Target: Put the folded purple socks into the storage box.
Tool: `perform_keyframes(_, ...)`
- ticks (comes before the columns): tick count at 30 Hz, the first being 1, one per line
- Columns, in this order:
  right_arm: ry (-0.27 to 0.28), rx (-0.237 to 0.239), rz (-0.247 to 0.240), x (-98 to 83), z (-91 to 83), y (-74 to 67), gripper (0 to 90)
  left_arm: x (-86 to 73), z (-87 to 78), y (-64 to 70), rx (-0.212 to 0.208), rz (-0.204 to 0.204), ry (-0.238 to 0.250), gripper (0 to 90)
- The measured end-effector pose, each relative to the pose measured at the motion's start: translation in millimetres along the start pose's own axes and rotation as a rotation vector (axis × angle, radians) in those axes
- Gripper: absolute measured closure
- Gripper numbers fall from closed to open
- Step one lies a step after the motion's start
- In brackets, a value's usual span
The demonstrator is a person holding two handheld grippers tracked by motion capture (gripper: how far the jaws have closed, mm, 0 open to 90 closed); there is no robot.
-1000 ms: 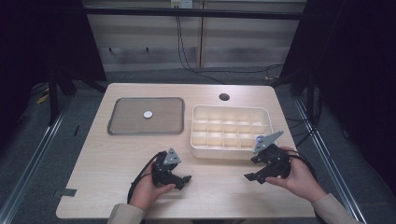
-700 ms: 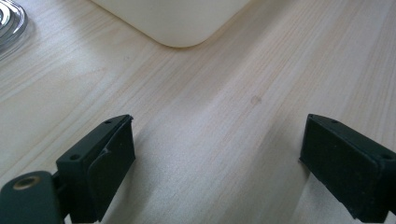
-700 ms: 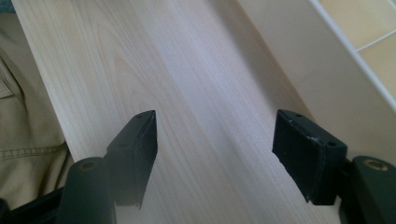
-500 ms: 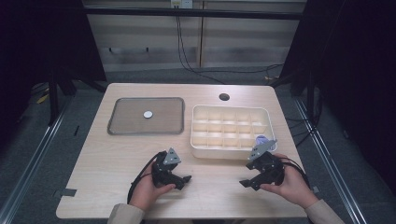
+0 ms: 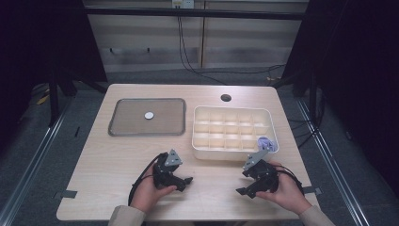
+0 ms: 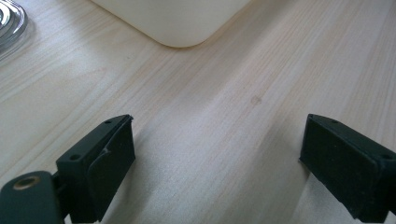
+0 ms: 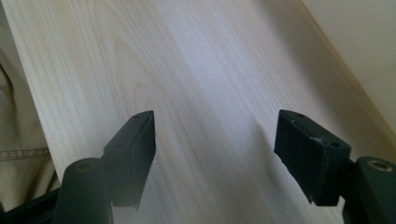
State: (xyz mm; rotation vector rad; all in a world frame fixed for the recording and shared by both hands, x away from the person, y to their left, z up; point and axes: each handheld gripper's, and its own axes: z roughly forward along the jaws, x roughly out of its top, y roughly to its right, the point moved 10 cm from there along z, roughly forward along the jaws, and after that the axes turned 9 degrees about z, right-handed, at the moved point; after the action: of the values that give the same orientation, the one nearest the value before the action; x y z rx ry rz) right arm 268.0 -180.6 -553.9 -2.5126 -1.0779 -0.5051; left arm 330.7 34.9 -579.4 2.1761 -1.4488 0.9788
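A white compartment box [image 5: 226,153] stands right of the table's middle. A small purple object [image 5: 264,141] lies in its front right compartment. On the grey tray [image 5: 127,120] at the left lies a small white disc [image 5: 149,115]. My left gripper [image 5: 184,181] rests near the front edge, pointing right, open and empty. My right gripper [image 5: 243,184] sits in front of the box, pointing left, also open and empty. In the left gripper view the gripper [image 6: 215,154] spans bare wood below the box corner [image 6: 177,23]. In the right gripper view the gripper [image 7: 215,149] is over bare wood too.
A round cable hole [image 5: 226,98] sits at the table's back edge. The tray rim [image 6: 9,23] shows at the left gripper view's top left. The box wall [image 7: 364,46] and a beige sleeve [image 7: 14,140] flank the right gripper view. Dark floor surrounds the table.
My right gripper has drawn back from the box's front right compartment toward the table's near edge and turned leftward. The purple object stays in the compartment. The left gripper has not moved.
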Motion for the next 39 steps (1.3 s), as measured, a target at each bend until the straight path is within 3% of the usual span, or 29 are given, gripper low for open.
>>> perform_keyframes(17, 0.021, -0.005, -0.036, -5.2, 16.2, 2.3, 26.7, 0.1, 0.0, 0.0, 0.001, -0.002, 0.001, 9.2)
perform_keyframes(26, 0.09, -0.02, -0.082, -5.9, 19.2, 0.9, 22.2, 0.1, 0.1, 0.2, 0.0, -0.002, 0.001, 9.2)
perform_keyframes(39, 0.181, -0.013, -0.08, -7.2, 21.7, -0.9, 17.6, 0.3, 0.3, 0.3, 0.0, -0.003, 0.004, 9.2)
